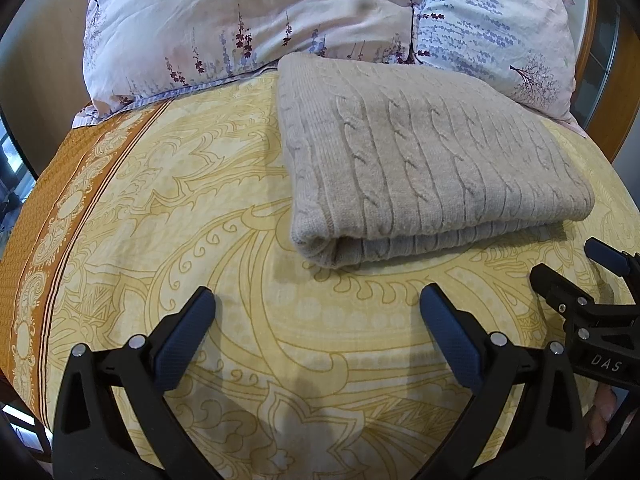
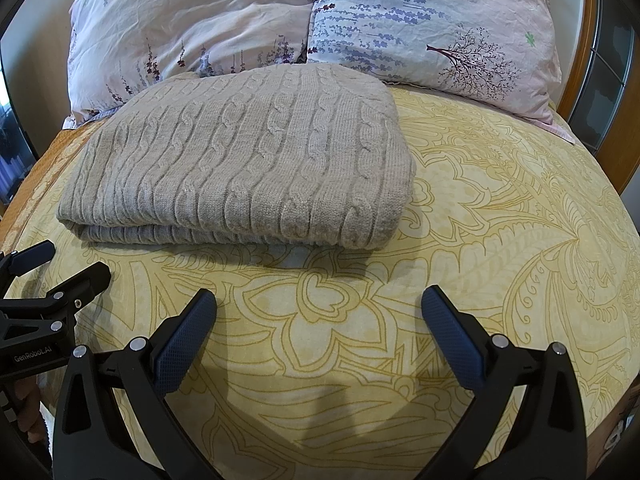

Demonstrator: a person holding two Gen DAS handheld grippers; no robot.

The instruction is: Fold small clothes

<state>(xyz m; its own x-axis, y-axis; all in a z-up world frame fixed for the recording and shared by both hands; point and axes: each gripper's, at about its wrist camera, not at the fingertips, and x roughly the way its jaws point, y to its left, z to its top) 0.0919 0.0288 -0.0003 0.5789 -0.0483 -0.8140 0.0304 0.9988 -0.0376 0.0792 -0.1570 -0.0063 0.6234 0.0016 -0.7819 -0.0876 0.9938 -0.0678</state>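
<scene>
A beige cable-knit sweater (image 1: 432, 168), folded into a thick rectangle, lies on a bed covered by a pale yellow sheet with an ochre floral line pattern (image 1: 240, 240). In the left wrist view the sweater sits ahead of the left gripper (image 1: 316, 300) and a little toward its right finger, apart from both tips, with its rounded folded edge facing the fingers. The left gripper's black fingers with dark blue textured pads (image 1: 188, 336) are spread wide and released, holding nothing, above bare sheet.

In the right wrist view the same sweater (image 2: 248, 168) lies ahead of the right gripper (image 2: 320, 300) and toward its left finger, not touching it. The right gripper's fingers (image 2: 452, 336) are likewise spread wide and empty over the sheet's large flower motif.

Each gripper shows at the edge of the other's view: the right one at the far right of the left view, the left one at the far left of the right view.

Beyond the sweater, two pale pink pillows printed with purple flower sprigs and trees (image 2: 440, 28) lean at the head of the bed, the sweater's far edge just against them. An orange patterned border (image 1: 52, 208) runs along the sheet well past the left finger.
</scene>
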